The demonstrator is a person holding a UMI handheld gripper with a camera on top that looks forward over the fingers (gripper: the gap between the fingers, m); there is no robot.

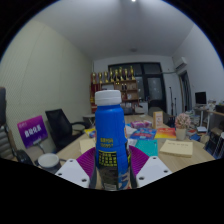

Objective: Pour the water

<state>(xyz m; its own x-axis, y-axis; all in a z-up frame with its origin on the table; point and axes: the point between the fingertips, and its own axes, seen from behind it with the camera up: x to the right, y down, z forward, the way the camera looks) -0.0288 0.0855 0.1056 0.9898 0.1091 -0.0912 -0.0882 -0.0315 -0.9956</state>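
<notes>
Bottle (110, 140), blue with white cap, is standing upright between the claw (111, 172) fingers, both pads pressing its labelled lower body, so claw is gripping it low, probably for a controlled tilt. It's being held above the cluttered table (180, 150); pouring isn't starting yet.

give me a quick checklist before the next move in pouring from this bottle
1. Blue bottle stands between the fingers: ok.
2. Bottle upright: ok.
3. White cap on, must come off before pouring: not ok.
4. Both pads pressing on the bottle: cannot tell.
5. Receiving vessel: a round container sits beside the bottle on the table; whether it is the target: cannot tell.
6. Water level in bottle: cannot tell.
</notes>
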